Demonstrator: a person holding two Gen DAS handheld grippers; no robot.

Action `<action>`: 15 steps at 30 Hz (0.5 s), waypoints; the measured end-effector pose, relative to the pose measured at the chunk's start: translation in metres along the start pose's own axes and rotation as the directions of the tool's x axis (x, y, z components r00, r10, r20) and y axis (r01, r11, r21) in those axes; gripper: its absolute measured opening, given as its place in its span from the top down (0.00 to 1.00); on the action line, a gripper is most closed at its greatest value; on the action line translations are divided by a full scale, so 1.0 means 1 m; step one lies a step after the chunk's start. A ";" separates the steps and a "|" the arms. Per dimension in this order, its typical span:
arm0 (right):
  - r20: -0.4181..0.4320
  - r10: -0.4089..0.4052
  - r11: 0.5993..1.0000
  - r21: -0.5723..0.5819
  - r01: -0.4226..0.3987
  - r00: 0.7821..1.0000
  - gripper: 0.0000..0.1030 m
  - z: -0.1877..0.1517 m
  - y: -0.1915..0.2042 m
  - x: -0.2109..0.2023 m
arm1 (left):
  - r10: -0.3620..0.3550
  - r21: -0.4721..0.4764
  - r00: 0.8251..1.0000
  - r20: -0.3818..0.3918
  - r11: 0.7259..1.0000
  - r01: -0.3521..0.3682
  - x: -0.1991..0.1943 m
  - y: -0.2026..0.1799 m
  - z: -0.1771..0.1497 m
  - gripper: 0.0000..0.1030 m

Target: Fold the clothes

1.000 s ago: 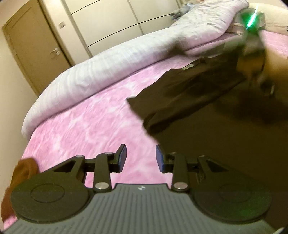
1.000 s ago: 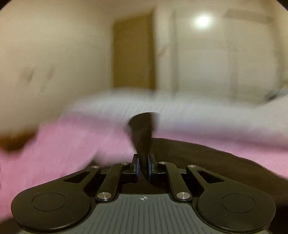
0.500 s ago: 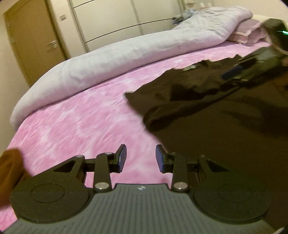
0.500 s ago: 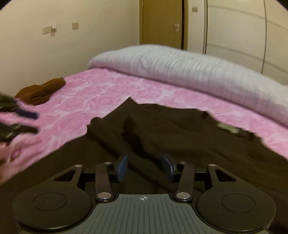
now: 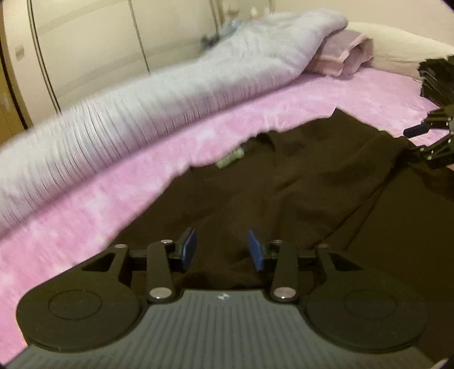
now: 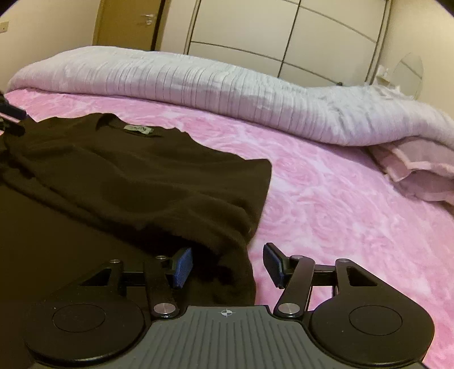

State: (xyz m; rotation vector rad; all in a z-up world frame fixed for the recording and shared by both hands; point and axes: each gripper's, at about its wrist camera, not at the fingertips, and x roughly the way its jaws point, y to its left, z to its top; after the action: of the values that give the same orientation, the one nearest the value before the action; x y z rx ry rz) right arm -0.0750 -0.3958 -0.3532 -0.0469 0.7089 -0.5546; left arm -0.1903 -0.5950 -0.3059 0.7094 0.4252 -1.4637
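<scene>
Dark brown sweater (image 6: 119, 176) lay spread on the pink bedspread (image 6: 340, 204), neck label (image 6: 138, 130) toward the rolled pale duvet (image 6: 227, 88) along the far side. One side folded inward, leaving a straight folded edge toward the pillows (image 6: 420, 170).

Left gripper (image 5: 221, 247) hovered over the sweater's near part, its jaws apart and just widened a little, blue pads (image 5: 188, 248) clear of the cloth, nothing pinched between them.

Right gripper (image 6: 227, 265) sat at the sweater's lower folded corner. Its jaws had just been opening from a clenched hold; now released, the edge of the fabric lay loose between the pads, not pressed.

Wardrobe doors (image 6: 255, 31) and a wooden door (image 6: 127, 22) stood behind the bed.
</scene>
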 end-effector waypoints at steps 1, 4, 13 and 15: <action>0.001 -0.022 1.000 -0.011 0.022 1.000 0.44 -0.003 -0.005 0.002 | 0.004 0.013 0.999 -0.036 1.000 -0.003 0.005 0.001 -0.005 0.65; 0.005 -0.086 0.995 -0.043 0.086 0.996 0.44 -0.012 -0.020 0.006 | 0.021 0.057 0.994 -0.105 0.998 -0.016 0.004 0.005 -0.027 0.65; -0.060 -0.035 0.981 0.189 0.046 0.998 0.37 -0.020 -0.058 0.009 | 0.047 -0.001 0.991 -0.129 0.999 -0.047 -0.028 0.023 -0.063 0.64; -0.078 -0.037 0.977 0.205 0.052 0.996 0.37 -0.018 -0.057 0.003 | 0.067 0.004 0.989 -0.132 0.998 -0.067 -0.039 0.024 -0.066 0.64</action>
State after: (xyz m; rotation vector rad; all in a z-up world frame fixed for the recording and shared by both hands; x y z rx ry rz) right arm -0.1113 -0.4432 -0.3561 0.1531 0.7196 -0.6735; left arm -0.1599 -0.5227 -0.3240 0.8158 0.4983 -1.3579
